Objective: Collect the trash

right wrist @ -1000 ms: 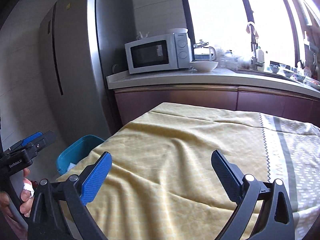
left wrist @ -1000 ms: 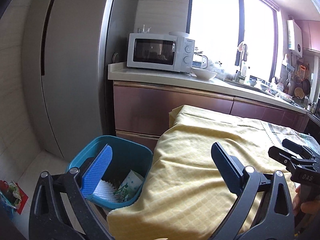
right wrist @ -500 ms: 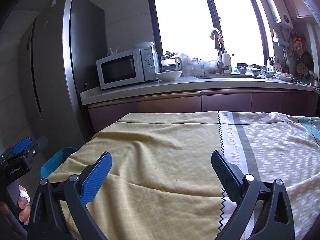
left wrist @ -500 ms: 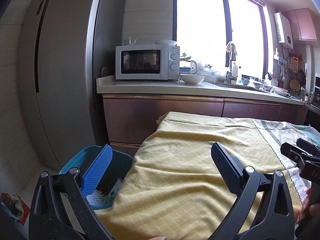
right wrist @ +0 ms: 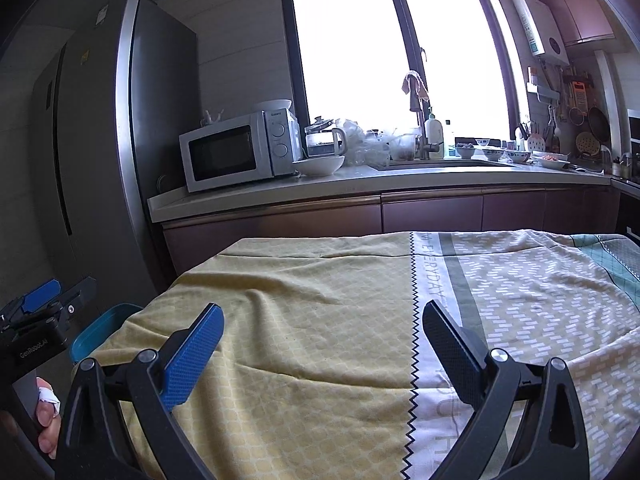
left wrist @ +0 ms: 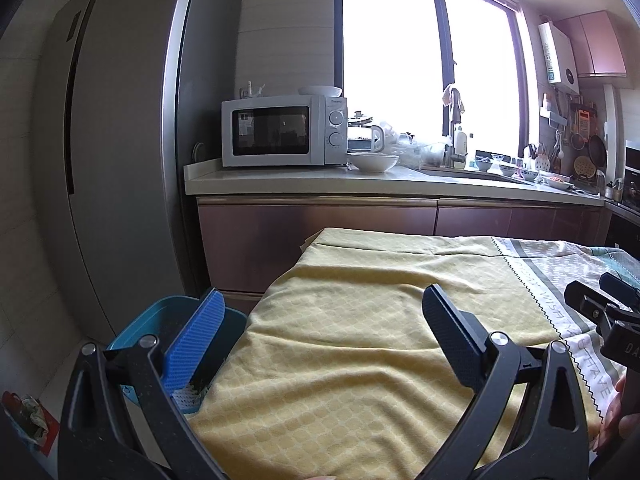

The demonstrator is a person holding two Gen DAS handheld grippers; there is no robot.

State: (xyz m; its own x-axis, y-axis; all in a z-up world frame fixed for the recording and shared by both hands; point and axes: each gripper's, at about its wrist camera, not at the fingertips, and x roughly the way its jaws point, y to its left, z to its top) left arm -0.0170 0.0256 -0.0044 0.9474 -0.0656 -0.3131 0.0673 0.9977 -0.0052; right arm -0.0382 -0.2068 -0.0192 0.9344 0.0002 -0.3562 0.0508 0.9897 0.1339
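Both hand-held grippers hover released and empty over the yellow checked cloth-covered tabletop (right wrist: 304,320): left hand-held gripper (left wrist: 320,316), right hand-held gripper (right wrist: 322,330). Blue plastic bin (left wrist: 160,316) sits at the near-left table edge, handy for drops. Crumpled wrapper (left wrist: 30,416) lies on the floor, left.

tablecloth (right wrist: 320,340): bare, open above | bin (left wrist: 168,316): partly under cloth edge
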